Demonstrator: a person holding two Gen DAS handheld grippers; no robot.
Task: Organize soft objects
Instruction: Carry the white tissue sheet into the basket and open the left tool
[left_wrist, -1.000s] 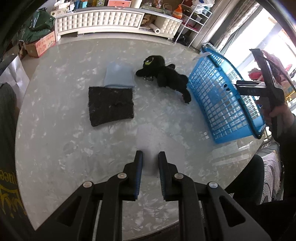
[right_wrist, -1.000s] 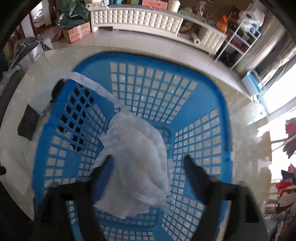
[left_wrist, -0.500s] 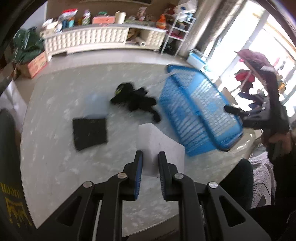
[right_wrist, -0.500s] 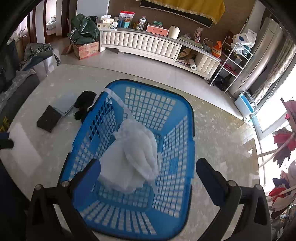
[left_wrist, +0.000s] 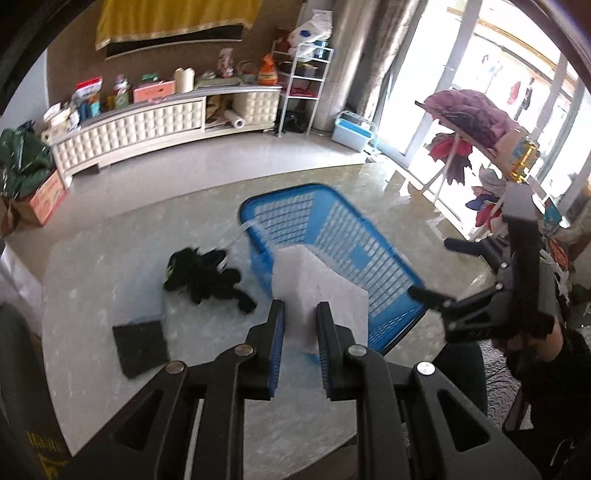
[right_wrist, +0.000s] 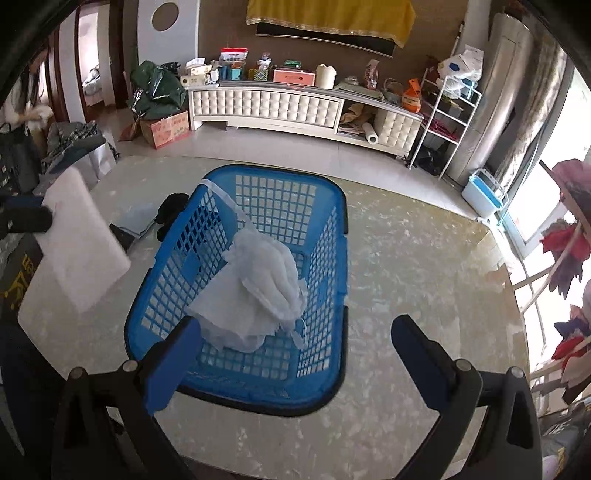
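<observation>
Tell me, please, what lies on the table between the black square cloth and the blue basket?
In the left wrist view, the black plush toy lies between the black cloth and the blue basket, with bare table around it.

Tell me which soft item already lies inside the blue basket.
The crumpled white cloth, on the basket floor. The white pad is in the left hand-held gripper; the rest lie on the table.
</observation>
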